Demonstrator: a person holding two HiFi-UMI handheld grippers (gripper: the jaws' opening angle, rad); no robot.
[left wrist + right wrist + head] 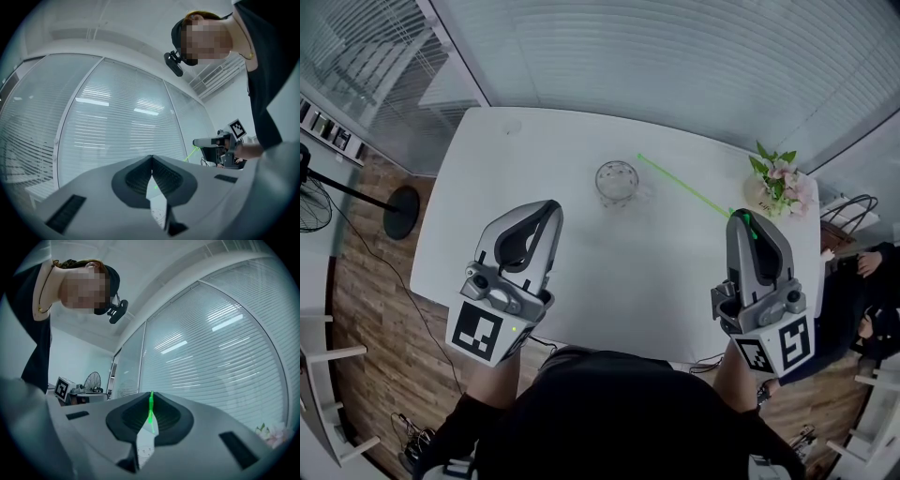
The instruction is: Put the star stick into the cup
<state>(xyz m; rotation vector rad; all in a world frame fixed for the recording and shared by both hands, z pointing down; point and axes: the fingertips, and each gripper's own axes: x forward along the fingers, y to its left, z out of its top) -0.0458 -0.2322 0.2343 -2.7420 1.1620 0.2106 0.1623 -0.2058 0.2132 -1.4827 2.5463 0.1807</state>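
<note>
white table (516, 169) fills the middle of the head view. left gripper (551, 206) sits at 7 o'clock from the clear glass cup (617, 180), jaws pressed together at the tips, nothing in them. right gripper (742, 217) is at 4 o'clock from the cup, jaws clamped tight on the near end of the star stick (684, 185). potted flowers (780, 183) stand at the table's 3 o'clock edge. cup stands upright mid-table. the thin green stick runs from the right jaws toward 10 o'clock, its free end near the cup's 1 o'clock side, not in the cup.
</note>
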